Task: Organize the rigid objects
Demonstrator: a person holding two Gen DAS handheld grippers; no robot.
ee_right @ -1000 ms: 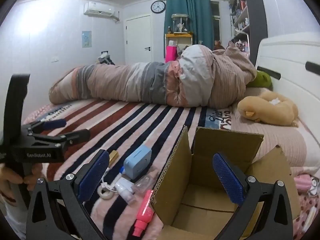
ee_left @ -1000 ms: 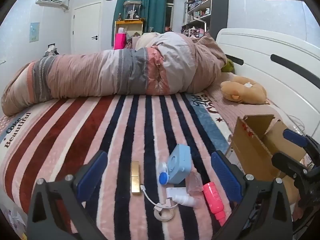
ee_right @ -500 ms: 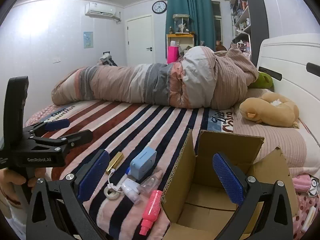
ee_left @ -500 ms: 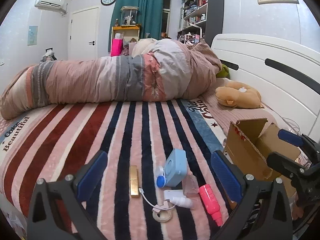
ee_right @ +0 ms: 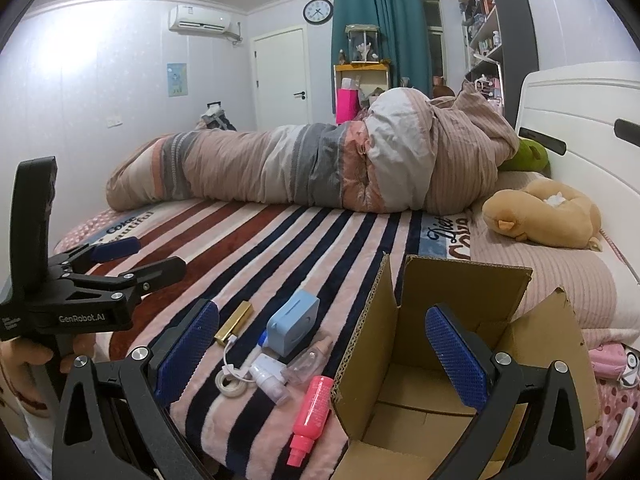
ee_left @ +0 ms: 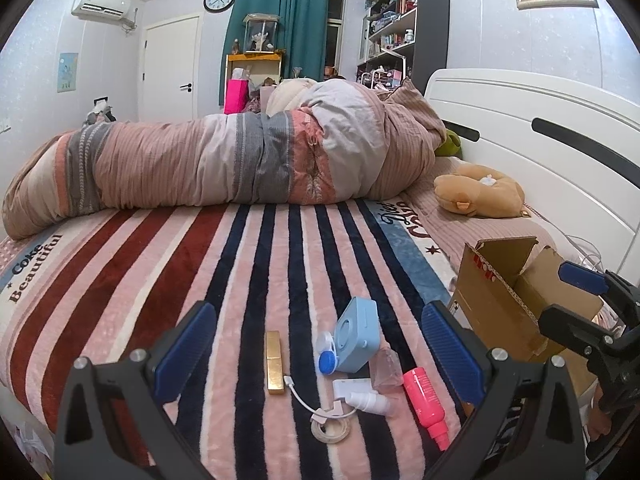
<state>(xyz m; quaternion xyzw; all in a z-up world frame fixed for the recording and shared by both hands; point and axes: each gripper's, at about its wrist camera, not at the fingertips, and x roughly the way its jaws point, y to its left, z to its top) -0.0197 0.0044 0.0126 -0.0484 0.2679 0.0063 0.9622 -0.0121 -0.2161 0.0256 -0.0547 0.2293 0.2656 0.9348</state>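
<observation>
Drew back a little from the bed (ee_left: 120,280), both tongs (ee_left: 316,344) (ee_right: 320,344) spread and empty, cardboard box (ee_right: 460,312) bare, pink bottle (ee_left: 424,400), blue case (ee_left: 356,336) and gold bar (ee_left: 274,356) not yet packed.

my right gripper (ee_right: 322,350) hangs over the near edge of the striped blanket (ee_right: 280,240), jaws spread wide with nothing between them. the right pad sits in front of the open cardboard box (ee_right: 460,300), whose flaps stand up. just left of the box lie a pink bottle (ee_right: 312,416), a clear small bottle (ee_right: 308,360), a white spray bottle (ee_right: 268,376), a tape ring (ee_right: 232,384) with a white cable (ee_right: 230,354), a light blue box (ee_right: 292,326) and a gold bar (ee_right: 234,322). my left gripper (ee_right: 156,258) is off to the left, jaws parted and empty, above the blanket
</observation>
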